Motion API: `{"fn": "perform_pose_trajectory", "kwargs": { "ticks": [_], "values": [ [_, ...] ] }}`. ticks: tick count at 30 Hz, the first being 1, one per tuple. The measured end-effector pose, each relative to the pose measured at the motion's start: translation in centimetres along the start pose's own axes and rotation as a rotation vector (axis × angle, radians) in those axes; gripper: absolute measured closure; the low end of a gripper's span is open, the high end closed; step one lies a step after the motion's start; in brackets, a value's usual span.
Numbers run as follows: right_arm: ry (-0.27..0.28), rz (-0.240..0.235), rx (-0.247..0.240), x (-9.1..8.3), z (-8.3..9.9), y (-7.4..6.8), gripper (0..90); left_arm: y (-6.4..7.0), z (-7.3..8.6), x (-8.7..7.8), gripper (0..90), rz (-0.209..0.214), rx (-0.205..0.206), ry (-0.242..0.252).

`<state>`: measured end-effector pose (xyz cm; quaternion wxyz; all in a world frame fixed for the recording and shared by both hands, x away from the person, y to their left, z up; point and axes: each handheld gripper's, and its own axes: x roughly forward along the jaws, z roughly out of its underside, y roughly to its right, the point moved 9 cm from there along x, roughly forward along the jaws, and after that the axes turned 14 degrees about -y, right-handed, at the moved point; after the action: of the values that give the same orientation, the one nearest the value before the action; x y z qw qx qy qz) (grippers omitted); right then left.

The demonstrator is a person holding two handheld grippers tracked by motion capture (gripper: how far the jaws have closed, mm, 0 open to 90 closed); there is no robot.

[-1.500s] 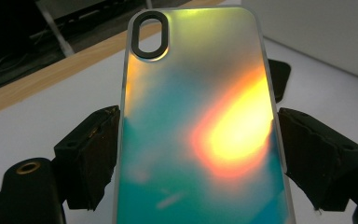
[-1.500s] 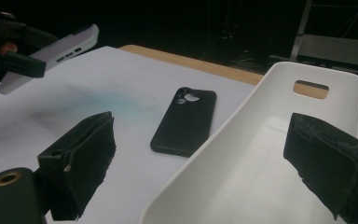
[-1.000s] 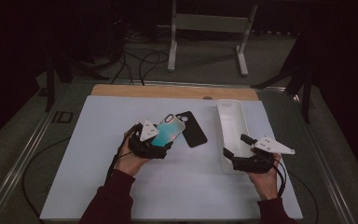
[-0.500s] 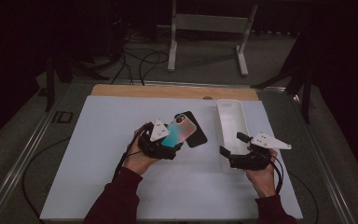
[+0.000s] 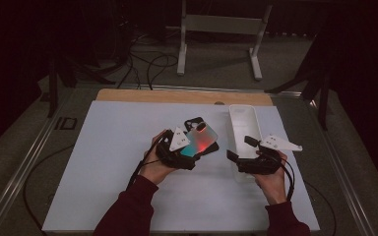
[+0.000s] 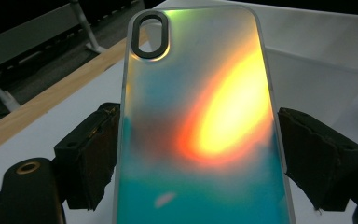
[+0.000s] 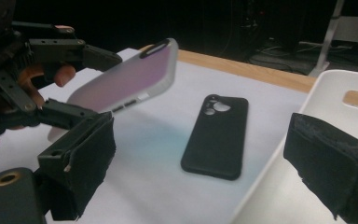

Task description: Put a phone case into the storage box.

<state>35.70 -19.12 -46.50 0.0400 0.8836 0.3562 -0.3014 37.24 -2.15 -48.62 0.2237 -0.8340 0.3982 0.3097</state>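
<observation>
An iridescent phone case [image 5: 203,139] [image 6: 200,130], teal with an orange glow, is raised off the table and tilted. My left gripper [image 5: 195,153] [image 6: 200,161] is shut on its two long edges. It hovers over a black phone case [image 5: 193,121] [image 7: 216,135] that lies flat on the white mat. In the right gripper view the held case [image 7: 126,79] shows its pale inner side. My right gripper [image 5: 240,148] [image 7: 207,158] stands open and empty just right of it, by the white tray [image 5: 243,118] [image 7: 335,93].
The long white tray lies on the mat's right half, its near end under my right hand. A wooden strip [image 5: 177,96] edges the far side of the mat. Beyond the table are a metal stand [image 5: 216,24] and floor cables.
My left gripper has carried the iridescent case to the right, over the black case and closer to the right gripper. The right gripper has shifted slightly left.
</observation>
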Motion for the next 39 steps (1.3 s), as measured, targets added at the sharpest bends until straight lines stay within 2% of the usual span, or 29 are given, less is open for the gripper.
{"fn": "perform_pose_trajectory", "kwargs": {
  "ticks": [9,16,21,25,27,30,34,36,39],
  "values": [
    [0.000,-0.047,0.000,1.3,-1.2,-1.3,8.4,1.4,-1.0,-0.2,16.7,0.010,0.034,0.030],
    [0.000,-0.104,0.041,2.2,-2.2,-2.3,9.3,2.1,-1.4,-0.5,16.7,0.011,0.045,0.052],
    [-0.010,-0.143,0.066,2.7,-2.7,-3.1,15.5,2.6,-1.8,-1.0,16.7,0.025,0.054,0.081],
    [-0.026,-0.164,0.094,3.1,-2.8,-3.5,30.5,2.9,-2.2,-1.4,16.7,0.033,0.053,0.109],
    [-0.029,-0.206,0.123,3.2,-2.8,-3.8,40.2,3.0,-2.3,-1.4,16.7,0.031,0.052,0.115],
    [-0.051,-0.230,0.128,3.4,-2.8,-4.4,52.5,3.2,-2.2,-1.2,16.7,0.034,0.053,0.110],
    [-0.043,-0.236,0.135,3.3,-3.0,-4.7,73.1,3.3,-1.8,-0.7,16.8,0.045,0.051,0.091],
    [-0.040,-0.254,0.144,3.3,-3.2,-5.0,77.8,3.3,-1.8,-0.6,16.8,0.028,0.051,0.087],
    [-0.046,-0.237,0.143,3.4,-3.2,-5.3,82.7,3.2,-1.7,-0.3,16.7,-0.027,0.063,0.070]
  ]
}}
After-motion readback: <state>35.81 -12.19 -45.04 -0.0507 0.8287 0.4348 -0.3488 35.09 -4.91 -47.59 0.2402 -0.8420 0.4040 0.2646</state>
